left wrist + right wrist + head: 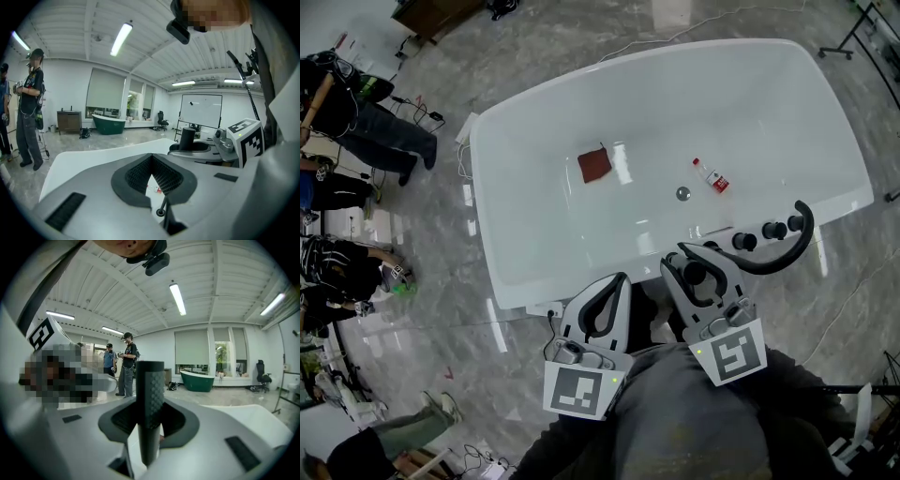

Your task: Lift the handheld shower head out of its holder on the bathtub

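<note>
The black shower head handle [150,394] stands upright between the jaws of my right gripper [150,416], which is shut on it. From the head view the right gripper [697,274] is above the near rim of the white bathtub [525,281]. The black hose [786,249] curves from the handle to the right, over a row of black fittings [772,231] on the rim. My left gripper [615,285] hangs beside it on the left, jaws together, with nothing in them. In the left gripper view the pads [140,176] meet at the tip, and the handle [188,138] shows at the right.
In the tub lie a red cloth [594,165], a small bottle [712,176] and the drain plug [682,194]. People [366,127] stand on the marble floor at the left among cables. A stand's legs [853,37] are at the top right.
</note>
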{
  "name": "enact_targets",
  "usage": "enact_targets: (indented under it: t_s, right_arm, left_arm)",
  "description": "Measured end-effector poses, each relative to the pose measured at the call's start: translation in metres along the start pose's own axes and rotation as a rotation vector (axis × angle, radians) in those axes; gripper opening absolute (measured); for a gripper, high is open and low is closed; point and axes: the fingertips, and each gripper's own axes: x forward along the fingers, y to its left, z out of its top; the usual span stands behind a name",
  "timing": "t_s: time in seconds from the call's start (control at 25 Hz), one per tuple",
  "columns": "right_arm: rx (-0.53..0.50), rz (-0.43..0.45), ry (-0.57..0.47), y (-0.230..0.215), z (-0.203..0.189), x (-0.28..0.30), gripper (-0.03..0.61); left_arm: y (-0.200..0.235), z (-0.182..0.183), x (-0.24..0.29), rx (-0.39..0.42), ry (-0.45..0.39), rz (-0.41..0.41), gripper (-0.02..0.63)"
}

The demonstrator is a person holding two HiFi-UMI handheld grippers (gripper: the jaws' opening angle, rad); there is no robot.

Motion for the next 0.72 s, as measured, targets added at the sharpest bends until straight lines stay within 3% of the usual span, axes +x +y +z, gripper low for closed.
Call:
enact_targets:
  t_s: [0.72]
  right_arm:
    - [0.017,0.015,-0.020,-0.003,0.028,-0.014,0.121]
  left_arm:
    - [-0.018,0.036,-0.008,0.041,-0.049,-0.007,0.002]
